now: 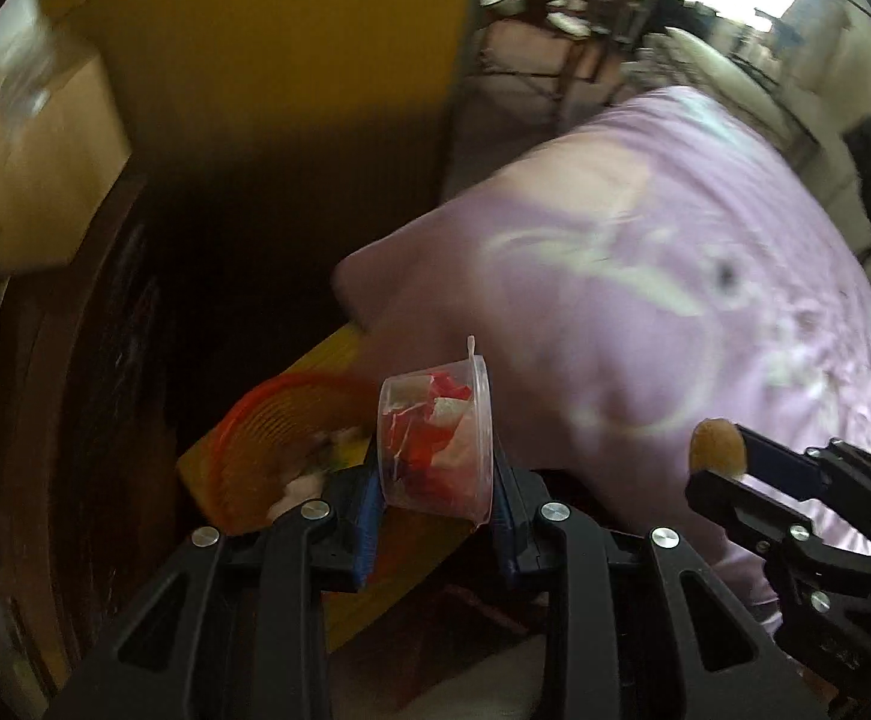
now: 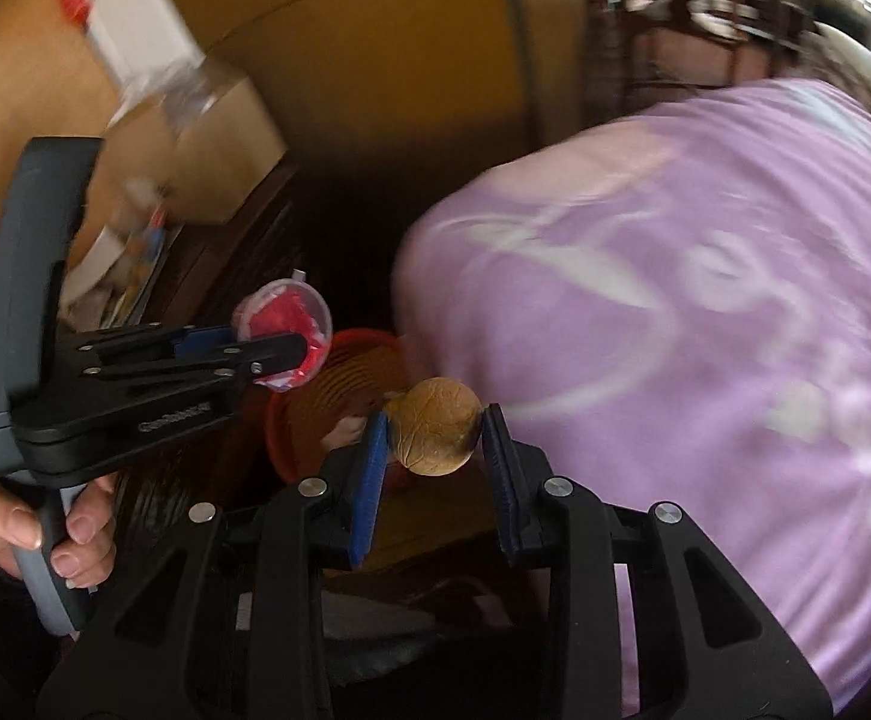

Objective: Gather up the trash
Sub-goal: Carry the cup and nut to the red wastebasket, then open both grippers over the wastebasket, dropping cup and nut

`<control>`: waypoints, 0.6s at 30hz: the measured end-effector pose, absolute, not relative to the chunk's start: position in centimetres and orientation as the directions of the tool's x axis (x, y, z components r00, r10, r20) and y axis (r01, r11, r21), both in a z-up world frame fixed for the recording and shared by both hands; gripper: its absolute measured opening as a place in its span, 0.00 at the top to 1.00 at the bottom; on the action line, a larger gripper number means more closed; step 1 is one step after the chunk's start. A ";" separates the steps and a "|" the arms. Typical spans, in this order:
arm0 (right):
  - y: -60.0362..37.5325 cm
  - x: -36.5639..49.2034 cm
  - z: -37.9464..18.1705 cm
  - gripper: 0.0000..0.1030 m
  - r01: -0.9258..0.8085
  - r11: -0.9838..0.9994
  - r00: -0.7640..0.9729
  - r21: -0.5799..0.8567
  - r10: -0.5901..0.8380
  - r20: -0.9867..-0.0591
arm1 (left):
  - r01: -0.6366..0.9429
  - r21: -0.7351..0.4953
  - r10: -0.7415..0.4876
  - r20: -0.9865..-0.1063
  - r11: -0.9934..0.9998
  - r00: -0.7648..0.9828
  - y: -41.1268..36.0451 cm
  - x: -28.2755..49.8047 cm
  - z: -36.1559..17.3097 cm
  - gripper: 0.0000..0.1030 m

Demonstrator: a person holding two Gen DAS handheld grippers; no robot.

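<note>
Above a ribbed orange bin (image 1: 291,438), both loads are carried at once. A clear plastic cup (image 1: 435,438), stuffed with red and white scraps, is pinched across its wall by the left gripper (image 1: 435,492); its rim is tipped sideways, mouth toward the person's lilac shirt (image 1: 675,276). A crumpled brown ball (image 2: 435,427), paper by the look of it, is clamped between the blue pads (image 2: 372,468) of the right gripper (image 2: 438,450). Neither claw is spread.

Bin noted below and between the two grippers, resting on a yellowish surface (image 1: 339,354); some white bits already lie inside. Heavy blur everywhere except on the tools.

Judged step: transport to the bin, release not yet made.

To be done well:
- Each load should be brought squarely over the bin's mouth before any release, since the rim is partly hidden behind the fingers.
- The cup is better kept clamped until low, mouth turned down into the bin, so loose scraps are not spilled outside.
- The ball is light and likely to bounce; a low drop is advised.
- The grippers are close together; one release at a time would avoid a clash.
</note>
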State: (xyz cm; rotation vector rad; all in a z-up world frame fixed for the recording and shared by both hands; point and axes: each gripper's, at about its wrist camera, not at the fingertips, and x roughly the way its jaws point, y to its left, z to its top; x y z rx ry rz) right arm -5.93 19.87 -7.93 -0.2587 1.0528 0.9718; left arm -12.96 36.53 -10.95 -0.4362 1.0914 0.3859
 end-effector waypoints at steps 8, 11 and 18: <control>28.8 -8.1 -12.0 0.68 -0.846 0.467 -0.005 0.255 0.473 -0.881 | -0.603 -0.140 0.059 -0.953 0.785 0.297 42.1 -16.6 -17.0 0.70; 31.0 -8.3 -13.3 0.68 -0.852 0.454 -0.036 0.261 0.447 -0.894 | -0.625 -0.151 0.033 -0.961 0.766 0.273 43.3 -17.3 -18.8 0.70; 33.9 -8.4 -15.8 0.67 -0.842 0.457 -0.091 0.286 0.403 -0.911 | -0.659 -0.156 0.015 -0.969 0.736 0.247 44.5 -17.7 -21.0 0.69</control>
